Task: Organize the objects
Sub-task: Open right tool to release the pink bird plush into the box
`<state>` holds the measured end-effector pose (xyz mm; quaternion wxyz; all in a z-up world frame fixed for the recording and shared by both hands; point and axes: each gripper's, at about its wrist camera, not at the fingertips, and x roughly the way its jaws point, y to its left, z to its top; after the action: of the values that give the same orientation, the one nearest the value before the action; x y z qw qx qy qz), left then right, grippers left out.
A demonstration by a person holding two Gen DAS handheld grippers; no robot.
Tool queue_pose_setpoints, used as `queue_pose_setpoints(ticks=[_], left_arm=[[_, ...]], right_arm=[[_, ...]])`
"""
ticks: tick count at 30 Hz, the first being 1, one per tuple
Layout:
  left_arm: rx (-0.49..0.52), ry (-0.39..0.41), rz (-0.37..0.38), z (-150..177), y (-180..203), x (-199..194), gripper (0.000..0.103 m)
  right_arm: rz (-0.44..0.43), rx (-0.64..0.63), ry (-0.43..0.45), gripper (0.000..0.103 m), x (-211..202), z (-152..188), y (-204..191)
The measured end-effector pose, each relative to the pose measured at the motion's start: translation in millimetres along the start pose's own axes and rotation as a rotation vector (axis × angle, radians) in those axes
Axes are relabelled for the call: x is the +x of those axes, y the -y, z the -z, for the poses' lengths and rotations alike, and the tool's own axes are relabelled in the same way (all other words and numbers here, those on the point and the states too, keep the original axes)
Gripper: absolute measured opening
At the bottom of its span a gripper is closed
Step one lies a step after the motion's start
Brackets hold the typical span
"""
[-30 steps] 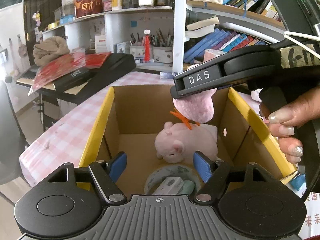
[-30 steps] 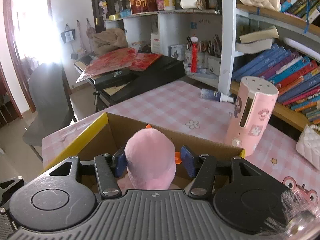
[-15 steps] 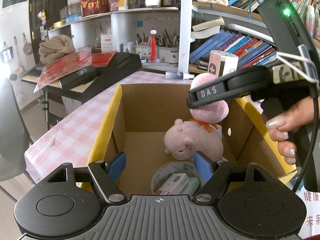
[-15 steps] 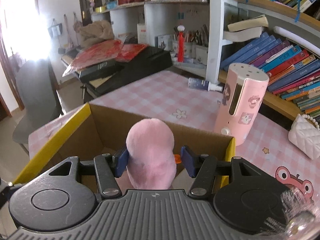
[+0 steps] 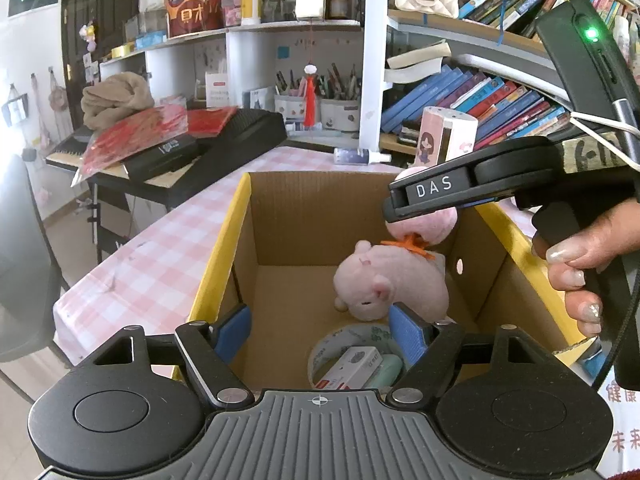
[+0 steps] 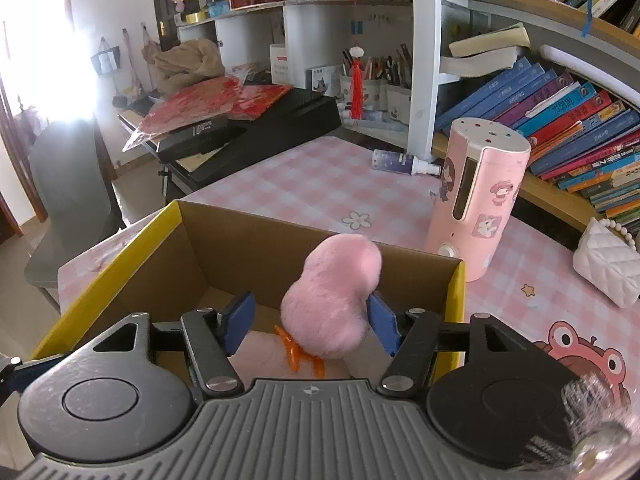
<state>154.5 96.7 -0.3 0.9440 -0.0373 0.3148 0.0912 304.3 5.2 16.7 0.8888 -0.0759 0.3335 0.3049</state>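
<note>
Your right gripper [image 6: 312,322] has spread its jaws, releasing the pink plush [image 6: 334,300] over the box [image 5: 240,232]; your left gripper [image 5: 320,332] jaws stay wide, empty.

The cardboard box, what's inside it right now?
Inside the cardboard box: a pink plush toy, a tape roll ringing a small white carton and a mint item. The left gripper hides the near floor.

A pink plush pig [image 5: 390,286] with an orange bow hangs head-down inside the open cardboard box [image 5: 240,216], above a tape roll [image 5: 320,354] on its floor.
</note>
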Motion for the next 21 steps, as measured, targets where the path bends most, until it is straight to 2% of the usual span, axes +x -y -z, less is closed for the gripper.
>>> queue_pose_setpoints(ticks=[5,21], left_arm=[[-0.003,0.011,0.003,1,-3,-5,0.083],[-0.004,0.058,0.034,8,-14,-31,0.084]], right_arm=[[0.009,0.0,0.014,0.073,-11,1,-4],[0.064,0.039,0.079,0.073,-62,21,-15]])
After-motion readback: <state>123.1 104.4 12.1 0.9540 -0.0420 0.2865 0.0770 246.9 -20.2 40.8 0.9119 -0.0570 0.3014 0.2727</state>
